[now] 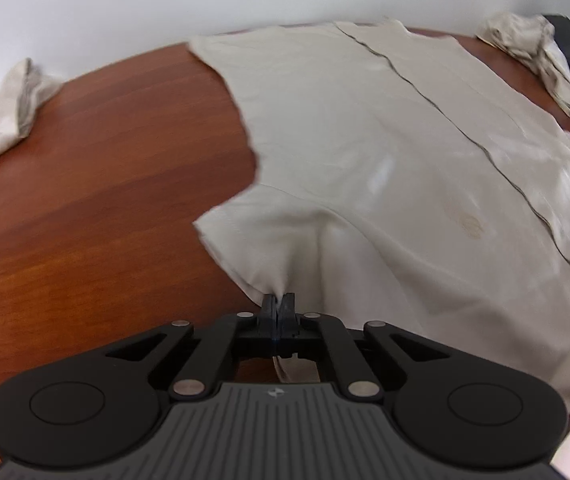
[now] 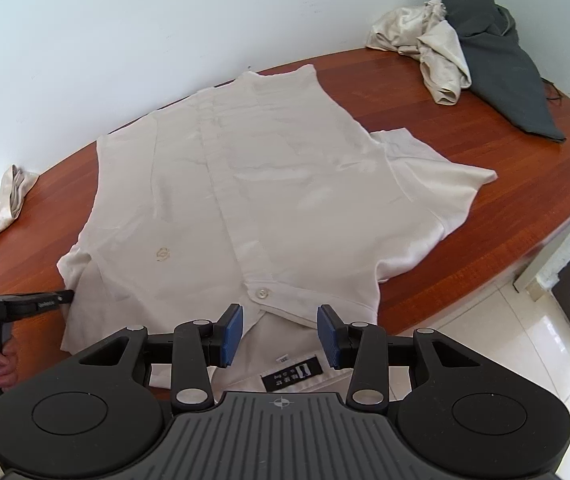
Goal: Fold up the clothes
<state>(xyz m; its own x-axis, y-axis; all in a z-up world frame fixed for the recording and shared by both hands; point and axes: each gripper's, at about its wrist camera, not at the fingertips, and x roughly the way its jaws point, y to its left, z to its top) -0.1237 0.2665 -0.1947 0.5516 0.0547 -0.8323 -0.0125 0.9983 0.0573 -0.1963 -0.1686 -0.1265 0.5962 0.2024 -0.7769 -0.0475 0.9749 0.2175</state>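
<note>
The left gripper (image 1: 278, 300) is clenched on the cream shirt's (image 2: 245, 184) sleeve (image 1: 245, 240); the right gripper (image 2: 279, 334), released, hovers at six o'clock over its collar (image 2: 285, 376).

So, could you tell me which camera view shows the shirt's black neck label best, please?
The right wrist view. The black neck label lies in plain sight on the collar of the white shirt, between the open right gripper fingers. The left wrist view shows no label, only shirt fabric pinched by the left gripper.

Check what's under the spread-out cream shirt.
The cream shirt lies flat on the wooden table, bare wood showing around it. Its collar end overhangs the near edge. Anything beneath the cloth is covered; no bulge shows.
</note>
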